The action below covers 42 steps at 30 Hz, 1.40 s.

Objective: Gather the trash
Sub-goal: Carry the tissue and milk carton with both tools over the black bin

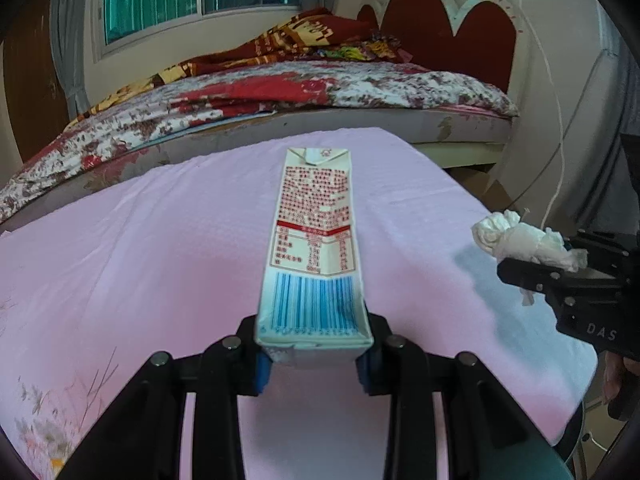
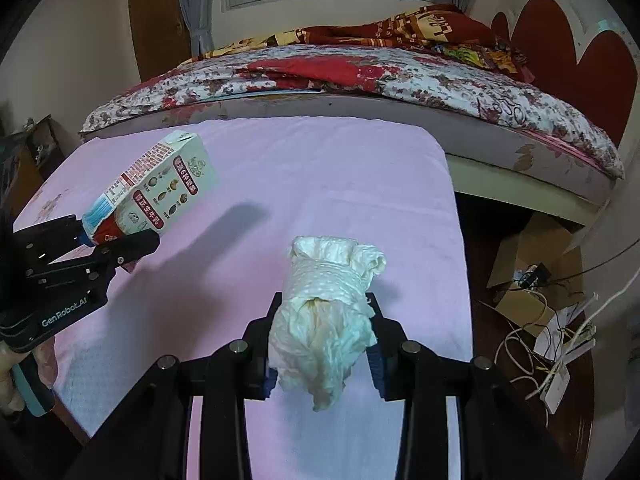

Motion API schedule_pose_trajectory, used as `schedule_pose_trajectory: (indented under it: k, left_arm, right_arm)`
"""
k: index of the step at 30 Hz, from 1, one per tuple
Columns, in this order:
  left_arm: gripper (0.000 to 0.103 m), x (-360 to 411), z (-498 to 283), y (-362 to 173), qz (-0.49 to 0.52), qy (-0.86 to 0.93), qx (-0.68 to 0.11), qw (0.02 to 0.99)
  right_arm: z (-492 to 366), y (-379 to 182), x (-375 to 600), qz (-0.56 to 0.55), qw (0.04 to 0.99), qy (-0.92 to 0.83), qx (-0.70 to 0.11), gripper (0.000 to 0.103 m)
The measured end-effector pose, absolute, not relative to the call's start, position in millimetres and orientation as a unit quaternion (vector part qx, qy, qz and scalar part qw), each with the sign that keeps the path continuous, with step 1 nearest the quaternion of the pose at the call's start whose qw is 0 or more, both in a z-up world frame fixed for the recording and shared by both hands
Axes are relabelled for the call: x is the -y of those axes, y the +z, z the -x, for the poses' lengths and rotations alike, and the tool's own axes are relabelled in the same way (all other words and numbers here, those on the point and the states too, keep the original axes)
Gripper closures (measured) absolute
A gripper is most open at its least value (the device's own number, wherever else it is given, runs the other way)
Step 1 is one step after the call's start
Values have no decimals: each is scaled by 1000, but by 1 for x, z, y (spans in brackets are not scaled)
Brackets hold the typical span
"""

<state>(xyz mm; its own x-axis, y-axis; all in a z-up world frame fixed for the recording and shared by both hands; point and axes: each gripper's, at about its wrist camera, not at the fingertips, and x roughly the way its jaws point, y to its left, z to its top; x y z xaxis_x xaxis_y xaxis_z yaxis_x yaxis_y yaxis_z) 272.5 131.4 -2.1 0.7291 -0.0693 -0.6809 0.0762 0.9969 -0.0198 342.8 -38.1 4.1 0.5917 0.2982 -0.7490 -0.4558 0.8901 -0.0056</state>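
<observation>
Aloft: carton, seemingly crumpled tissue

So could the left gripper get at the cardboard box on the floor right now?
Probably not: the left gripper is shut on the milk carton, and the cardboard box lies beyond the pink table, on the right gripper's side.

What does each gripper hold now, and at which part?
Left gripper clamps the white drink carton at its barcode end. Right gripper clamps the crumpled white paper tissue around its middle.
</observation>
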Motion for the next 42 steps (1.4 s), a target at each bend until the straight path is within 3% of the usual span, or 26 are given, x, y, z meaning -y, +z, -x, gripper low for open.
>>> schedule_pose_trajectory:
  k: [19,42]
  left_arm:
    - [69,-96,-193,27,-10,-73,-322,944]
    - [69,-32,-132,20,-19,-131,-324,937]
  right_arm:
    - [-250,43,88,83,905,210,-360,65]
    - [-156,71,186,52,934,141,-325,64]
